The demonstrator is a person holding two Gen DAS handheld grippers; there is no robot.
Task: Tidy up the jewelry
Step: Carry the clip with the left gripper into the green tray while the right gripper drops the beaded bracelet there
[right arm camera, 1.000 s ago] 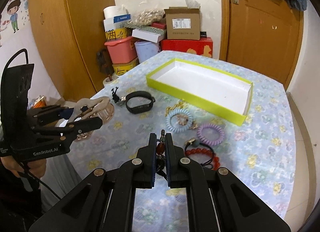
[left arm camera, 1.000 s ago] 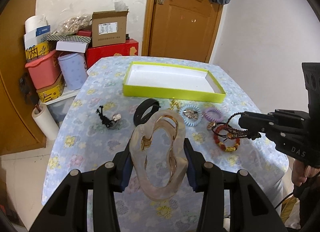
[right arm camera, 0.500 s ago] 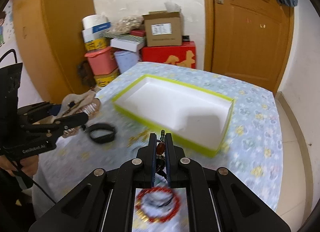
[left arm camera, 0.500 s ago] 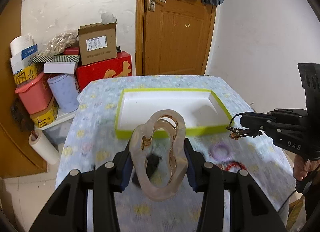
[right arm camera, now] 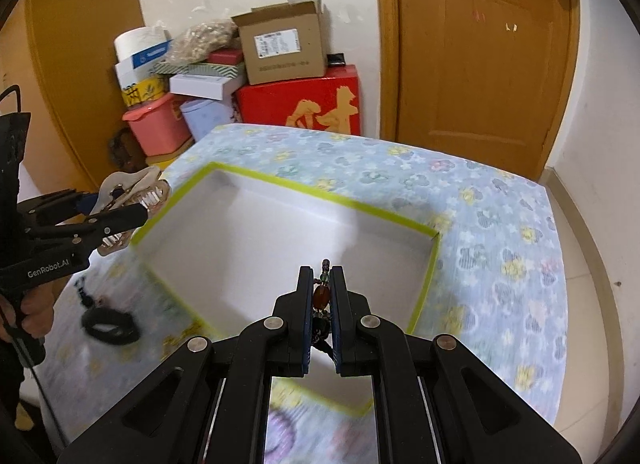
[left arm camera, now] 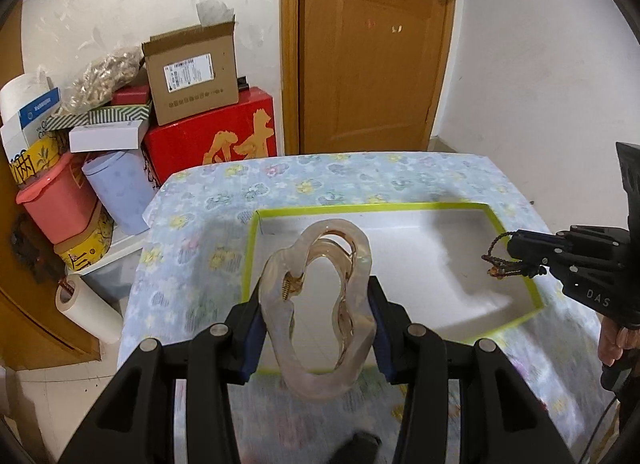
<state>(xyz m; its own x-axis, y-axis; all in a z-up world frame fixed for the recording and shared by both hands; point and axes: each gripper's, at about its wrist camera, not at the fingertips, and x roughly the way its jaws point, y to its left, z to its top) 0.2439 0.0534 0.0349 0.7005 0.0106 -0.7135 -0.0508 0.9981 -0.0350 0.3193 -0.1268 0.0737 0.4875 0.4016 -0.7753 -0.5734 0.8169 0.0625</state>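
Left wrist view: left gripper [left arm camera: 316, 306] w/ jaws spread wide, pinching a big translucent hair claw [left arm camera: 318, 314] by its two sides; both blue pads press on it. Clip stands upright between the fingers, gold spring visible on its left inner edge. It hangs above the near-left part of the tray [left arm camera: 520, 318], a shallow white box w/ yellow-green rim, lying on the floral table [left arm camera: 360, 180]. Tray interior bare as far as seen. At right the right gripper [left arm camera: 510, 254] comes in from the edge, tips over the tray's right side, a dark bead string [left arm camera: 504, 266] dangling from them; part of a hand [left arm camera: 612, 344] under it. Table near the bottom edge is blurred; a dark item there, can't tell what. Behind: stacked boxes [left arm camera: 192, 68], red box, pink bin, paper roll, wooden door [left arm camera: 372, 56].

Right wrist view: right gripper [right arm camera: 322, 280] jaws pressed nearly together, clamping the bead string [right arm camera: 322, 294]; an amber-red bead sits between the pads, small beads poke out past the tips, the rest hangs below. Tips are over the tray [right arm camera: 426, 284], near its front-right area. At left the left gripper [right arm camera: 132, 204] holds the hair claw [right arm camera: 132, 190] over the tray's left corner, hand [right arm camera: 36, 312] below. A black band [right arm camera: 110, 324] lies on the table [right arm camera: 500, 224] left of the tray, blurred. Foreground table blurred too.
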